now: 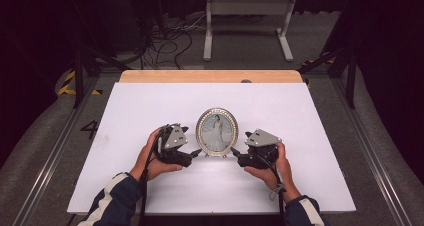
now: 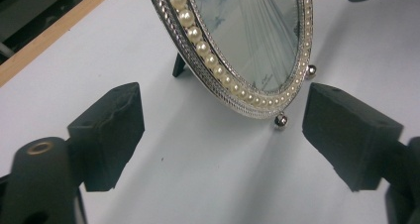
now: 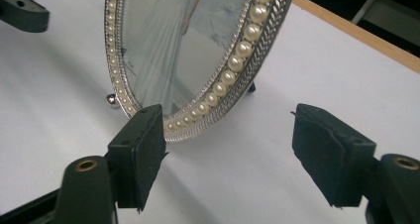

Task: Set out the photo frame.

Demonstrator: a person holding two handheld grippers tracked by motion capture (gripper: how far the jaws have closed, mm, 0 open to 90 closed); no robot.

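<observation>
Grippers flank the standing frame

Fingers (image 2: 106, 135) of both grippers gape wide, holding nothing. Left gripper (image 1: 192, 153) and right gripper (image 1: 236, 157) flank the oval pearl-rimmed photo frame (image 1: 216, 131), upright mid-table (image 1: 150, 101). Approach step, likely; next, closing squarely on its rim

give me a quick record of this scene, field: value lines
surface: white board on a wooden table
object: oval picture frame, pearl-trimmed silver rim, photo of a figure in a pale dress
frame pose: upright on small ball feet, propped by a rear stand
left gripper: open, at the frame's lower left edge, not gripping
right gripper: open, at the frame's lower right edge, not gripping
</observation>
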